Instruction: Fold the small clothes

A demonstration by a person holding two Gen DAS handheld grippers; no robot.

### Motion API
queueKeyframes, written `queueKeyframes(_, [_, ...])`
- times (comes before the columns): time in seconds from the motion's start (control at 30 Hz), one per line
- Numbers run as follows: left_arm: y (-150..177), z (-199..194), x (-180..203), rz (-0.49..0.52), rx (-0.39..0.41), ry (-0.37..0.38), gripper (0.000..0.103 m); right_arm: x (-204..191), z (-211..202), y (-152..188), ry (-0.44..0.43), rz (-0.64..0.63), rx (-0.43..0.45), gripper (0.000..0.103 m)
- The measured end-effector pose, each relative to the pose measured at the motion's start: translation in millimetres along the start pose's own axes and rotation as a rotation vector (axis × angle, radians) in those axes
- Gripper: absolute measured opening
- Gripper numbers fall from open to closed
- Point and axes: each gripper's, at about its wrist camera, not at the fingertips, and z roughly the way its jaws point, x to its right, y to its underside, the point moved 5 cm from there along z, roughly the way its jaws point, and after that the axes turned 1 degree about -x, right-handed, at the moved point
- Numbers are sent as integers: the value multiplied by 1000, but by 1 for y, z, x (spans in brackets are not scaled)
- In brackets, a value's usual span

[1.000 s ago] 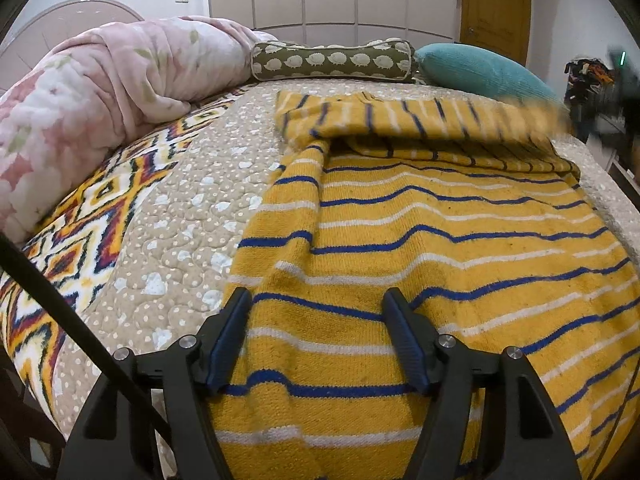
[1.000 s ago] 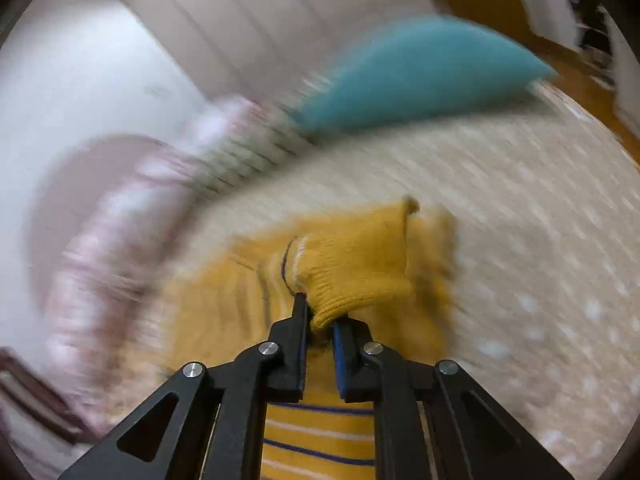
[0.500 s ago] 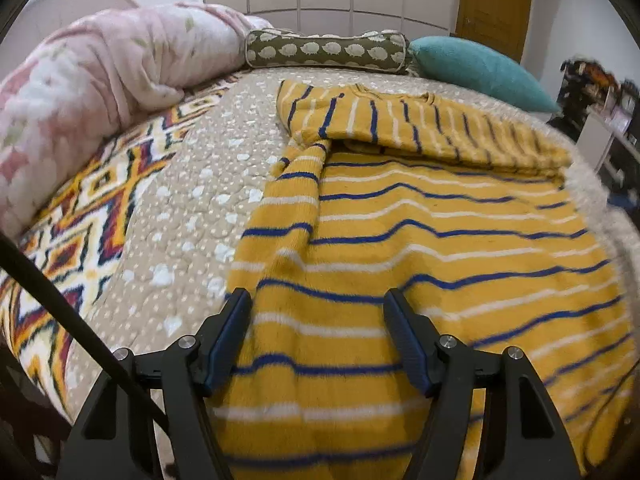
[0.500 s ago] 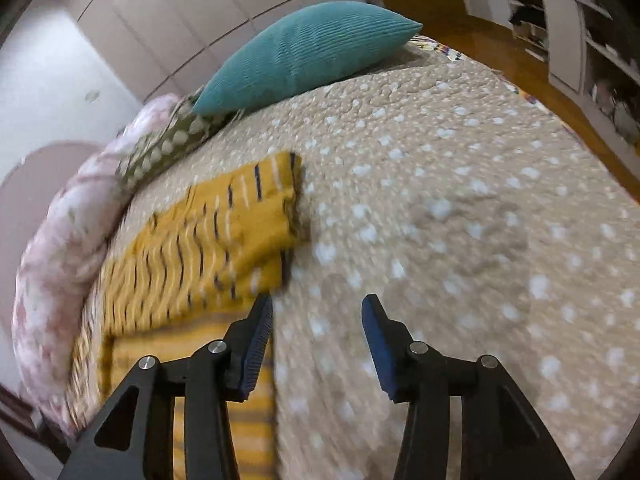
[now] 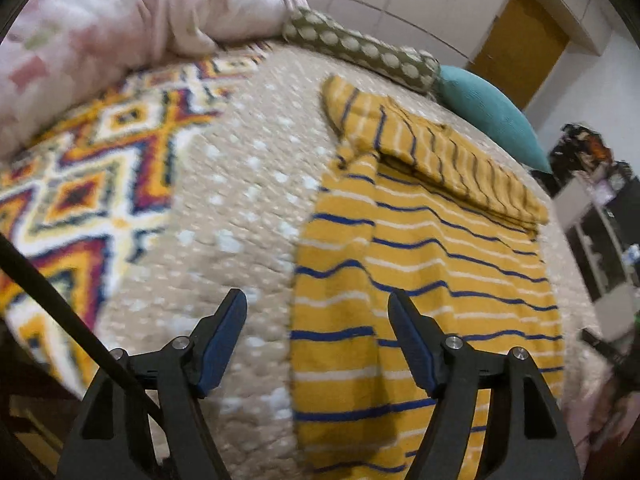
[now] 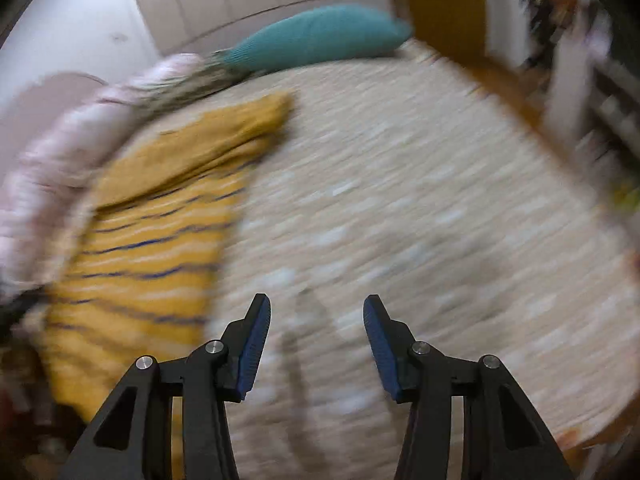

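A mustard knit sweater point(image 5: 420, 260) with blue and white stripes lies flat on the dotted beige bedspread point(image 5: 240, 200). One sleeve point(image 5: 440, 152) is folded across its top. My left gripper point(image 5: 316, 300) hovers over the sweater's left edge, one finger over the bedspread and the other over the knit. Its jaws are opening and press on nothing. In the blurred right wrist view the sweater point(image 6: 148, 248) lies to the left. My right gripper point(image 6: 317, 302) stands open over bare bedspread point(image 6: 420, 200), with nothing between its fingers.
A pink floral duvet point(image 5: 100, 20) is bunched at the far left beside a colourful diamond-patterned blanket point(image 5: 80, 184). A spotted olive bolster point(image 5: 360, 56) and a teal pillow point(image 5: 488, 116) lie at the head. Shelves point(image 5: 600, 220) and a wooden door point(image 5: 520, 48) stand beyond the bed's right edge.
My right gripper let go of the sleeve cuff, opened and swung right over the bedspread. The sleeve now lies across the sweater's top. My left gripper shifted left to the sweater's edge and rolled.
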Motion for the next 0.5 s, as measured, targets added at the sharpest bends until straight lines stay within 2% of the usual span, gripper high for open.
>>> queueKeyframes(0.07, [1,10,4,0,-26,44,72,-14,13,14,-76,22,-24,53])
queueKeyframes(0.17, [2,15,9,-26,-31,98,72,-29,27,24,-107,42,-23,55])
queueKeyframes(0.2, [4,15,11,-48,-34,148,70,-32,28,25,-128,62,-18,55])
queueKeyframes(0.27, [12,14,16,-85,-53,225,58,-37,30,27,-205,108,-26,55])
queueKeyframes(0.3, [17,14,18,-88,-56,236,53,-40,32,29,-267,139,-39,55])
queueKeyframes(0.37, [27,9,22,-82,-40,247,51,-50,37,37,-365,162,-81,55])
queueKeyframes(0.5, [48,-5,25,-93,-37,302,50,-57,35,54,-460,187,-97,55])
